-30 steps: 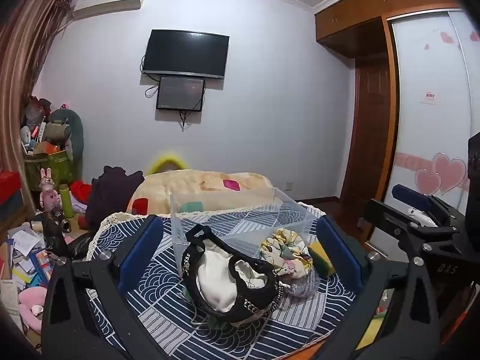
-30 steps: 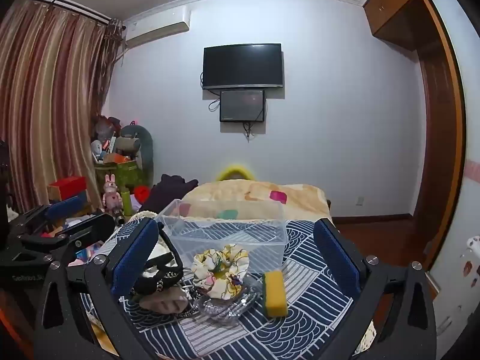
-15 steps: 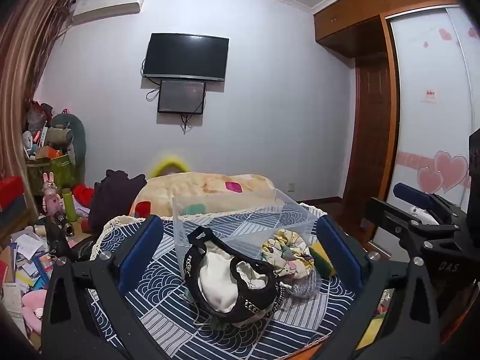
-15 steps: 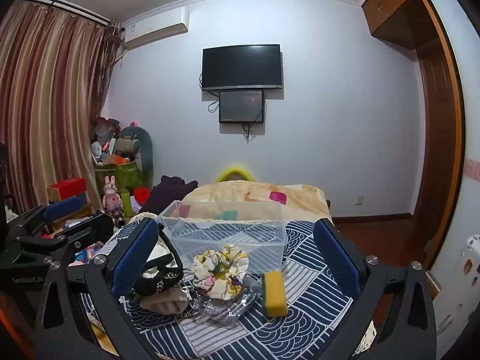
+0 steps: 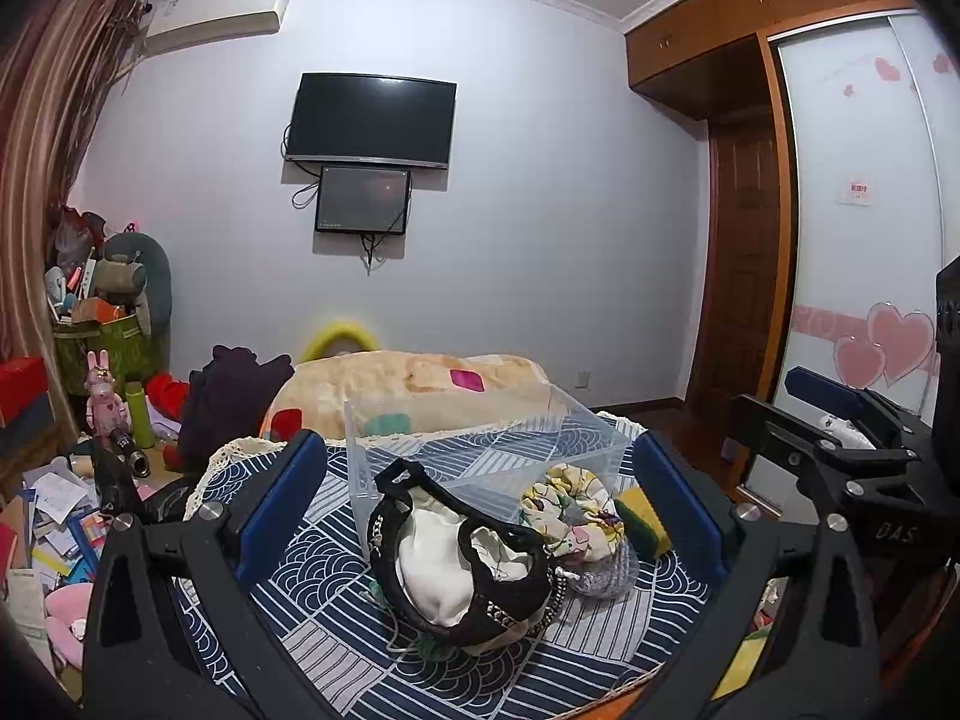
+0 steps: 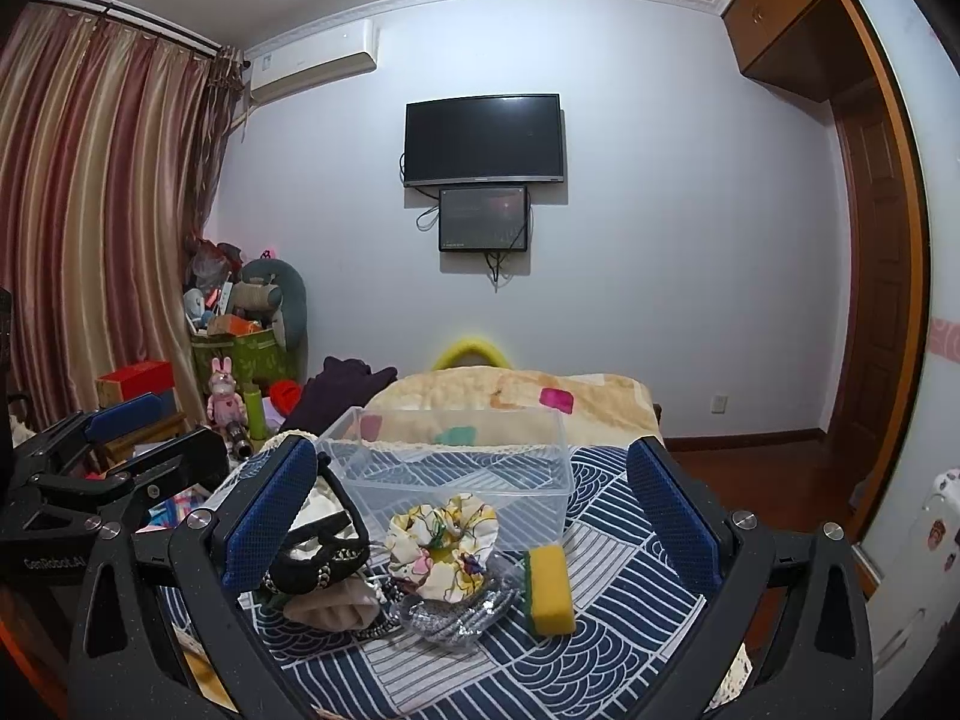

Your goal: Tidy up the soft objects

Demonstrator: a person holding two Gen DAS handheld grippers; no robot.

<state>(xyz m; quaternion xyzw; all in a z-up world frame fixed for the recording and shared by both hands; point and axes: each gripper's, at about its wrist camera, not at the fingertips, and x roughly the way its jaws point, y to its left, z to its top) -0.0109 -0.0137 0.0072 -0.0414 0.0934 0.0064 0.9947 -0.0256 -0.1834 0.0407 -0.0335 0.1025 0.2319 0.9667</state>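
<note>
A clear plastic bin (image 5: 480, 450) (image 6: 456, 474) stands empty on the blue patterned cloth (image 5: 336, 648). In front of it lie a black and white bag-like soft item (image 5: 462, 564) (image 6: 318, 546), a floral scrunchie (image 5: 570, 510) (image 6: 444, 540), a silvery mesh item (image 6: 456, 615) and a yellow-green sponge (image 6: 549, 582) (image 5: 639, 519). My left gripper (image 5: 480, 504) is open and empty, hovering before the bag. My right gripper (image 6: 474, 510) is open and empty, before the scrunchie.
Behind the bin lies a beige blanket (image 6: 528, 402) on the bed. Cluttered toys, boxes and papers (image 5: 72, 480) fill the left side. A wooden wardrobe and door (image 5: 738, 276) stand at the right. A TV (image 6: 483, 138) hangs on the far wall.
Both views have shifted only slightly; the left view has tilted a little. The objects on the cloth have not moved and both grippers stay open.
</note>
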